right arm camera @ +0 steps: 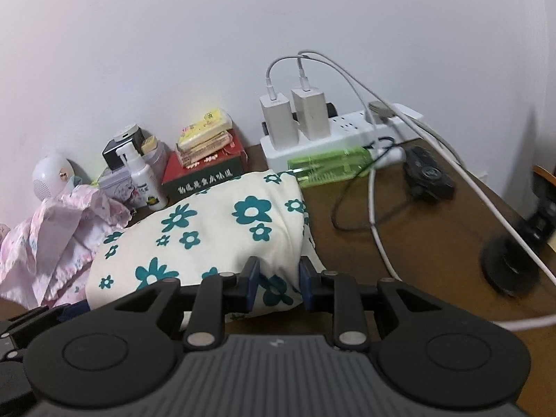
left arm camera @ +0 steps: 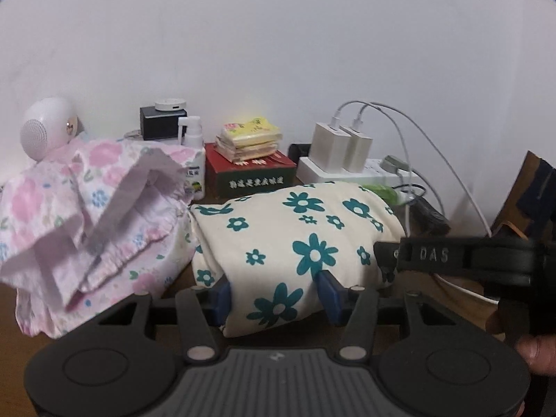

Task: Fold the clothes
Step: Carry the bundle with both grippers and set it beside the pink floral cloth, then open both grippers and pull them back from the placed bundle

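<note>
A folded cream cloth with teal flowers [left arm camera: 295, 239] [right arm camera: 208, 229] lies as a thick bundle on the brown table. My left gripper [left arm camera: 276, 299] grips its near edge, the blue pads pressed into the fabric on both sides. My right gripper [right arm camera: 279, 281] pinches the bundle's near right corner, with cloth filling the narrow gap between its pads. In the left wrist view the right gripper's black body [left arm camera: 451, 260] reaches in from the right at the bundle's right end. A crumpled pink floral garment [left arm camera: 87, 215] [right arm camera: 59, 243] lies against the bundle's left side.
Along the wall stand a white round speaker [left arm camera: 47, 132], a spray bottle [right arm camera: 142, 180], a red and green box [left arm camera: 250, 173] topped with tissue packs, and a power strip [right arm camera: 333, 135] with two chargers. White cables [right arm camera: 378, 236] and a black device [right arm camera: 431, 177] lie at right. A thumb [left arm camera: 538, 354] shows low right.
</note>
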The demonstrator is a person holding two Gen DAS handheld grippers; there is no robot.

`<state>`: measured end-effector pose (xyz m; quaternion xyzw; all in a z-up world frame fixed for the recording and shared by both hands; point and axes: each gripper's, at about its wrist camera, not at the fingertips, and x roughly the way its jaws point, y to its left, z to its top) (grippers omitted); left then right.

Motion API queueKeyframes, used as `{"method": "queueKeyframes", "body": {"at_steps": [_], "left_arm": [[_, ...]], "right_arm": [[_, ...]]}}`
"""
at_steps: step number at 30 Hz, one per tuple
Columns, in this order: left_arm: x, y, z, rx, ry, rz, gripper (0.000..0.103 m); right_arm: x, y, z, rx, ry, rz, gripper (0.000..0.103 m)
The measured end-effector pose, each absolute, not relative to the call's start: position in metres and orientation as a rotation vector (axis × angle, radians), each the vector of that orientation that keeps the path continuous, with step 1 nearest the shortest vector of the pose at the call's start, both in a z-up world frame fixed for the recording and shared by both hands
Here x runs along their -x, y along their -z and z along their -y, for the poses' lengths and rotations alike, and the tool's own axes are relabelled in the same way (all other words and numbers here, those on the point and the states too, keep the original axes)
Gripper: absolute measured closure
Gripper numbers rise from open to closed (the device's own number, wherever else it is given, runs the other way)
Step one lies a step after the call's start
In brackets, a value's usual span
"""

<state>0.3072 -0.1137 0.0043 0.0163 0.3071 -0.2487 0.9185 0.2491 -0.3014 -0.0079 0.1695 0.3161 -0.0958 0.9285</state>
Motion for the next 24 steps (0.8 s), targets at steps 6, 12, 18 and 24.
{"method": "queueKeyframes", "body": {"at_steps": [6,12,18,24], "left_arm": [[-0.319,0.0,0.116,-0.038,0.474,-0.623,0.052],[-0.331,0.004,0.117,-0.044,0.448,-0.619,0.049],[-0.304,-0.001,0.105,-0.028,0.431,-0.66,0.051],[-0.216,-0.036,0.077,-0.088,0.462,-0.585,0.052]], "right_arm": [[-0.276,0.015,0.308,-0.324,0.175,-0.649,0.079],[-0.286,0.017,0.311,-0.329,0.158,-0.649,0.079],[-0.27,0.007,0.302,-0.341,0.224,-0.676,0.076],[-0.182,-0.032,0.276,-0.373,0.202,-0.603,0.076]]}}
